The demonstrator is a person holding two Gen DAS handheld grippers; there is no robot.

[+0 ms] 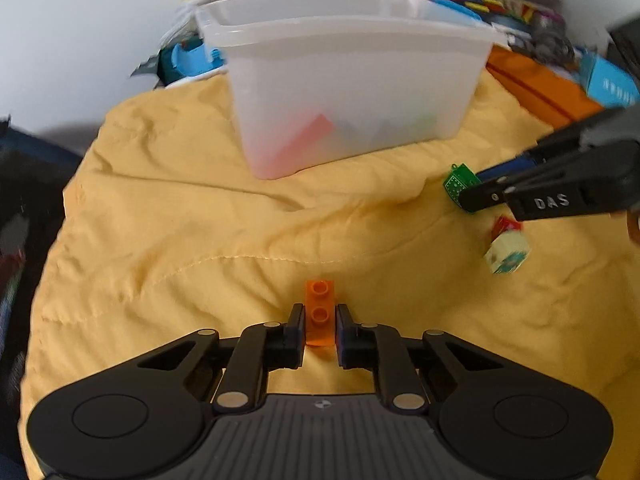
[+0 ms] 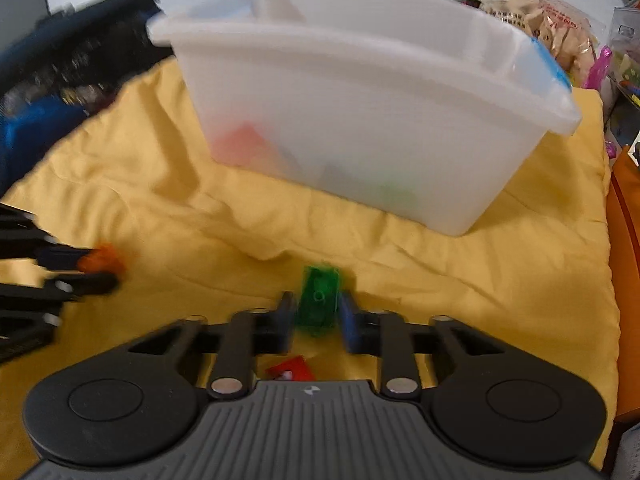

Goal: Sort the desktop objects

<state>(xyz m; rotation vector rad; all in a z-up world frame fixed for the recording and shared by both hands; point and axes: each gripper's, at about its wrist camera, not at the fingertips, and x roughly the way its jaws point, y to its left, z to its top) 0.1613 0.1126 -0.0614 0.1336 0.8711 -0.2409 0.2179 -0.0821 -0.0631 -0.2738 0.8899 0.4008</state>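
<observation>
Left hand-held gripper clamps an orange brick; translucent bin holds blurred coloured pieces.

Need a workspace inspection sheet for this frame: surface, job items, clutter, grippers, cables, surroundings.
Surface: wrinkled yellow cloth spread over the work area.
Job's things: orange brick, green brick, small red and cream toy block loose on the cloth; translucent plastic bin behind them, coloured pieces showing faintly through its wall.
Clutter: snack bags and small toys piled behind the bin; orange box at the cloth's right edge.
Grippers: left gripper shut on the orange brick; right gripper around the green brick, contact blurred.
Cables: nothing seen.
Surroundings: pale wall behind; dark blurred items to the left.
</observation>
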